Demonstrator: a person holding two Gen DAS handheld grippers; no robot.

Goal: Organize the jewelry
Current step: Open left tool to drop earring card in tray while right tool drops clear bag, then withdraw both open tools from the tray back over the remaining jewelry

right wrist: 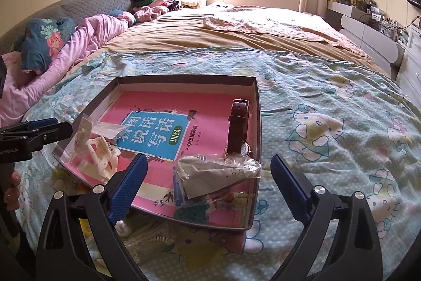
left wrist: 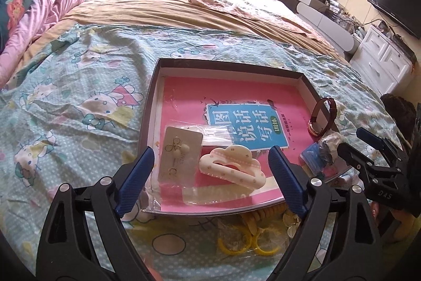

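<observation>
A shallow dark box (left wrist: pixel 229 64) (right wrist: pixel 259 123) lined with a pink book lies on the bed. In it are a cream cloud-shaped hair claw (left wrist: pixel 231 165) (right wrist: pixel 98 157), an earring card in a clear bag (left wrist: pixel 179 157), a brown-strap watch (left wrist: pixel 322 119) (right wrist: pixel 238 127) at the right wall, and a clear bag with a folded item (right wrist: pixel 215 170) (left wrist: pixel 319 149). My left gripper (left wrist: pixel 211 181) is open over the claw and card. My right gripper (right wrist: pixel 209 188) is open over the clear bag and shows in the left wrist view (left wrist: pixel 368 149).
Yellow rings and a coiled hair tie in plastic (left wrist: pixel 250 236) lie on the Hello Kitty sheet (left wrist: pixel 79 102) in front of the box. Pink bedding (right wrist: pixel 79 44) and pillows are far left. White drawers (left wrist: pixel 381 62) stand at the right.
</observation>
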